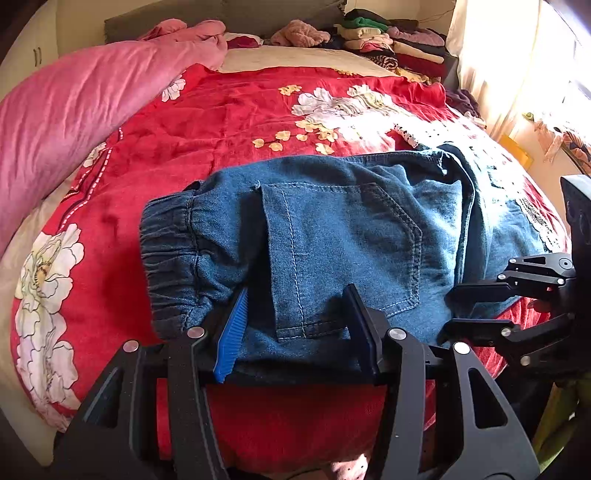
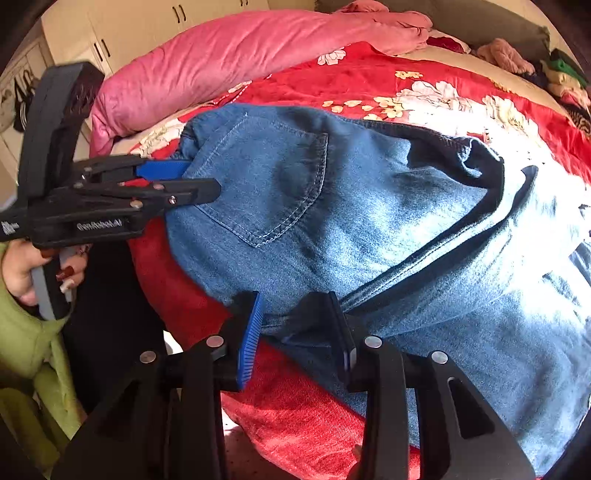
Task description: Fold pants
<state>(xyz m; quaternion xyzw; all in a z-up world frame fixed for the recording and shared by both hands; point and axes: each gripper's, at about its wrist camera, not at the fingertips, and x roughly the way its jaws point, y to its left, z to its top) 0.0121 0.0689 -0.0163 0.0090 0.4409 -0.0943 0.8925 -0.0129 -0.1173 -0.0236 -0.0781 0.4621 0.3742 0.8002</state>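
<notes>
Blue denim pants (image 1: 343,236) lie on a red floral bedspread (image 1: 229,122), elastic waistband at the left, a back pocket facing up. My left gripper (image 1: 295,325) is open, its blue-padded fingers straddling the near edge of the pants below the pocket. In the right wrist view it (image 2: 192,181) comes in from the left at the waistband end. My right gripper (image 2: 295,332) is open, its fingers either side of the near denim edge by a dark seam (image 2: 443,254). It also shows at the right edge of the left wrist view (image 1: 458,310).
A pink duvet (image 1: 74,110) lies along the left of the bed. Stacks of folded clothes (image 1: 391,40) sit at the far right corner. A bright curtained window (image 1: 517,55) is on the right. White cabinets (image 2: 110,29) stand beyond the bed.
</notes>
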